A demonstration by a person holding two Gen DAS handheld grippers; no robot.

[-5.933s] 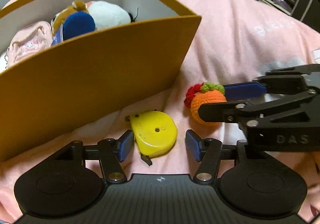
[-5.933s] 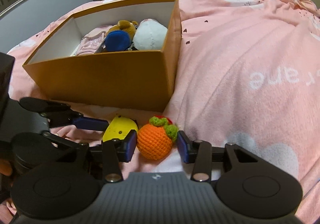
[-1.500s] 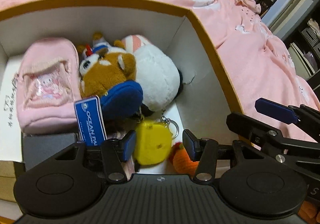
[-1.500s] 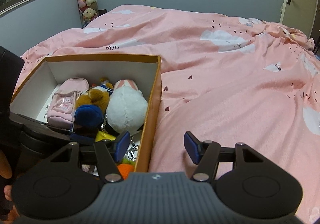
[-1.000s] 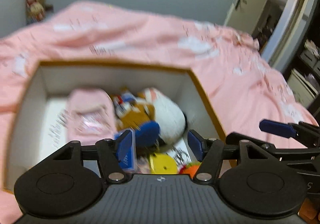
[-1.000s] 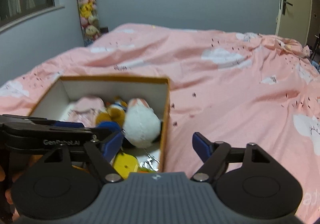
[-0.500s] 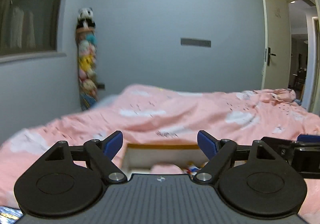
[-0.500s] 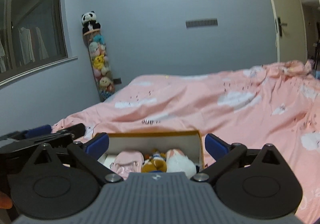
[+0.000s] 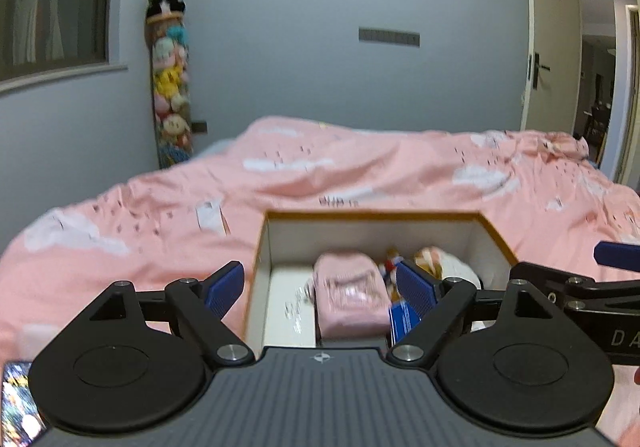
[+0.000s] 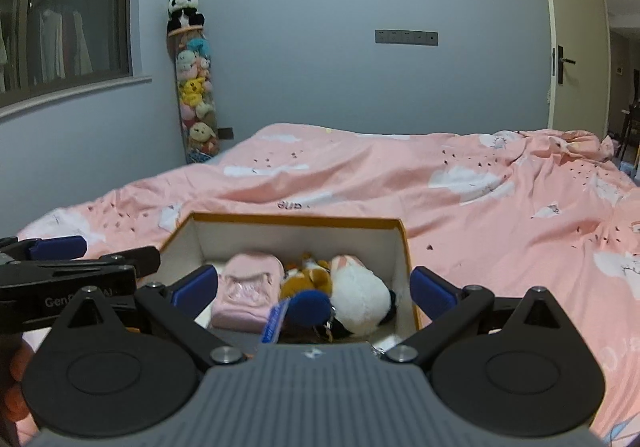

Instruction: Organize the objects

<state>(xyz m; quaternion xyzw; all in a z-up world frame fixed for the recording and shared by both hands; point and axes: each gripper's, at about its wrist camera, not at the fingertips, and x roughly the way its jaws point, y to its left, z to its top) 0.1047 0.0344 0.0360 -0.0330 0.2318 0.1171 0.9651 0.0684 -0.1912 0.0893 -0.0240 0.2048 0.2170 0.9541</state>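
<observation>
Left gripper (image 9: 322, 285): spread wide, empty, raised above box (image 9: 376, 213).
Left view: pink pouch (image 9: 350, 297) lies inside, centre.
Right gripper (image 10: 314, 287): parted, holding nothing.
Right view: white plush (image 10: 360, 297) right of brown plush (image 10: 308, 279), both boxed.
Advice: likely finished; withdraw level, clear of the rim.

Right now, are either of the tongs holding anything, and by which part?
Nothing is held. The left tongs and right tongs both stand open above the box, with no item between them.
</observation>
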